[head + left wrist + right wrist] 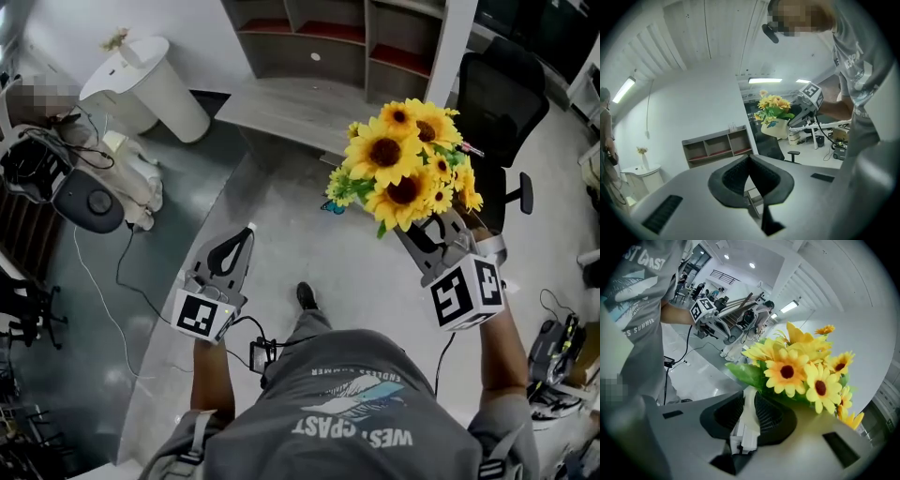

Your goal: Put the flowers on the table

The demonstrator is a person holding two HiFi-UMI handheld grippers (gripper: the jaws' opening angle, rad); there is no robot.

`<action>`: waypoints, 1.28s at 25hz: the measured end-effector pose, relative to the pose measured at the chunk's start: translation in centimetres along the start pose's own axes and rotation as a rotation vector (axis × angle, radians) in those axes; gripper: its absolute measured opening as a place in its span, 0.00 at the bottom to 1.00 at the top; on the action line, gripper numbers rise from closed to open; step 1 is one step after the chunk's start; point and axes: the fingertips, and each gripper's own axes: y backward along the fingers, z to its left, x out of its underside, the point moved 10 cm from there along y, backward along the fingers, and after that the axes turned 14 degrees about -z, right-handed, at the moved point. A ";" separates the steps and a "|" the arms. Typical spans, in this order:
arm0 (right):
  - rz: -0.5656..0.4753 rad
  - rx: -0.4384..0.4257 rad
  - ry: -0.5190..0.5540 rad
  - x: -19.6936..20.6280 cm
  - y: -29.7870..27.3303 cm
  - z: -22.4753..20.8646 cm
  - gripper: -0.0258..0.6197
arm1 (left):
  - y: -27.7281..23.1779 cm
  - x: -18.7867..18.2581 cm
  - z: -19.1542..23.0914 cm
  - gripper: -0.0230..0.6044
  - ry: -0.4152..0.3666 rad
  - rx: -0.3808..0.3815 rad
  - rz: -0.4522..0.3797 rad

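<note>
A bunch of yellow sunflowers [405, 169] with green leaves is held up at chest height to the right in the head view. My right gripper [433, 230] is shut on its cream wrap [749, 411], whose edge stands pinched between the black pads [771, 416]. The blooms [801, 369] fill the right gripper view above the jaws. My left gripper [246, 234] is lower at the left, shut and holding nothing; its pads [736, 176] meet in the left gripper view. That view also catches the flowers [773, 105] and the right gripper's marker cube [811, 96].
A grey wood-grain platform [281, 108] carries an open shelf unit [347, 37] ahead. A white round bin [150, 84] stands at the far left, with cabled equipment [84, 197] on the dark floor. A black office chair [502, 103] is behind the flowers. More gear [553, 352] lies at the right.
</note>
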 end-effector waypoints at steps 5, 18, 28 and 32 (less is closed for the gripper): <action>0.001 -0.008 -0.027 -0.4 0.2 0.0 0.19 | -0.2 -1.0 0.5 0.06 -0.002 0.010 0.002; 0.039 0.040 -0.027 -0.4 -0.1 0.4 0.19 | -0.9 -0.2 2.0 0.06 0.016 0.039 -0.045; 0.059 0.068 -0.022 -0.4 -0.4 0.7 0.19 | -0.7 0.4 2.5 0.06 0.008 0.064 -0.058; 0.063 0.060 -0.037 -0.6 -0.2 0.6 0.19 | -0.4 -0.4 2.6 0.06 0.010 0.068 -0.051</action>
